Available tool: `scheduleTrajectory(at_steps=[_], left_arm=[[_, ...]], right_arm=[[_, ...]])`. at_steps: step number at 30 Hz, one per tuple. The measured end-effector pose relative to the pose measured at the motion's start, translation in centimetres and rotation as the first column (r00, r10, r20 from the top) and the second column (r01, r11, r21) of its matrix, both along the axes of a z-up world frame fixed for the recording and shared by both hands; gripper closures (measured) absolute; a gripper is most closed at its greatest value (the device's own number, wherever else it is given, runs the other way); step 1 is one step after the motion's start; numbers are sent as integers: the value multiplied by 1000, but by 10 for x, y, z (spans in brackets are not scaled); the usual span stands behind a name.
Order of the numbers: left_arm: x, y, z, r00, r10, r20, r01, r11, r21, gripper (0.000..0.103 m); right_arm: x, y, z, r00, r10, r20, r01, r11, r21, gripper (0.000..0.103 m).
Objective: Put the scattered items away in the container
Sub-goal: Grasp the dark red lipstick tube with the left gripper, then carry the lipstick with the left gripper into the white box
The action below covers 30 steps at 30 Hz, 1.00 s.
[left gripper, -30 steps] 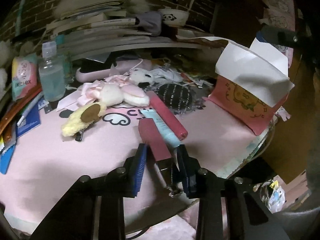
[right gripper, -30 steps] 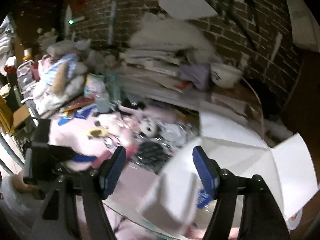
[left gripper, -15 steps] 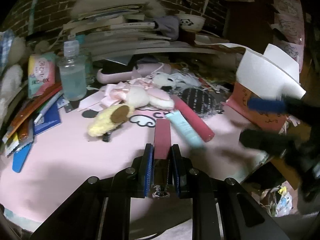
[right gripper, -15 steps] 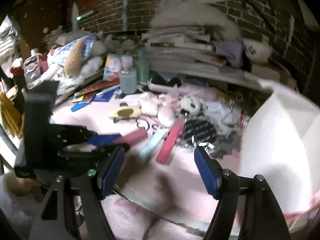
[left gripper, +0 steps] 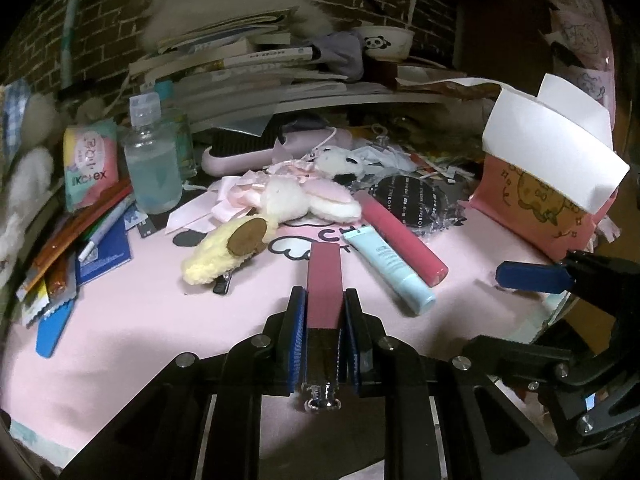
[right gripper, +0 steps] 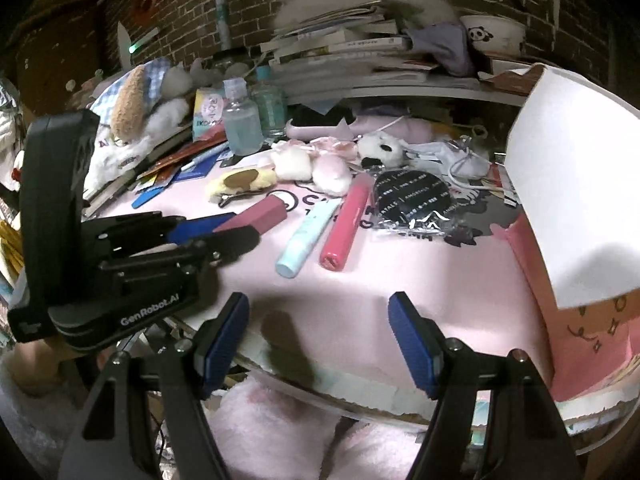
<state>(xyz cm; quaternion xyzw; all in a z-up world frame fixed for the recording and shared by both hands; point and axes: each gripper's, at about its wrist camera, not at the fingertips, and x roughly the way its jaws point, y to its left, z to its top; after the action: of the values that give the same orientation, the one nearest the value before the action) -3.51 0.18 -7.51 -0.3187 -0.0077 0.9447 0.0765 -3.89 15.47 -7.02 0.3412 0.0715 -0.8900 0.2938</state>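
My left gripper is shut on a dark pink rectangular case with a metal clip at its near end; in the right wrist view this left gripper holds the same case low over the pink mat. The right gripper stands open at the table's near edge with nothing between its fingers. The container, a pink box with white flaps, stands at the right. On the mat lie a light blue tube, a red tube, a yellow plush clip and a black compact.
White and pink plush pieces, a clear bottle, a tissue pack, pens and cards crowd the left and back. Stacked books and a panda bowl sit on a shelf behind. Bare pink mat lies near.
The left gripper closed on the dark pink case and lifted it slightly. The right gripper swung from the box toward the mat's near edge, staying open.
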Motion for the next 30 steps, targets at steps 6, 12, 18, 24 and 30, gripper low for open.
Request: scheduleTrajectory(at_steps=[6,12,18,24,30], left_arm=[[-2,-3,6,1000,12,2,-12,1000,20,90],[-4,0,31,999,-8,-42,9,999,36,90],[-15,13,68,991,-83,-104,90,994,63,90],[-35,44,106,961,-232,-150,245,966,78,90],[-59,92,138,905,-401,-145,414,907,74,90]], right_arm=[[-3,11,-6,999,-53,-7,52,998,-37,34],[-10,20,-7,994,-105,-16,104,992,-68,34],[-12,27,-4,984,-165,-66,158,982,-100,33],[-9,34,0,971,-203,-129,187,974,-128,22],[-9,40,1,965,-218,-143,197,969,-151,21]])
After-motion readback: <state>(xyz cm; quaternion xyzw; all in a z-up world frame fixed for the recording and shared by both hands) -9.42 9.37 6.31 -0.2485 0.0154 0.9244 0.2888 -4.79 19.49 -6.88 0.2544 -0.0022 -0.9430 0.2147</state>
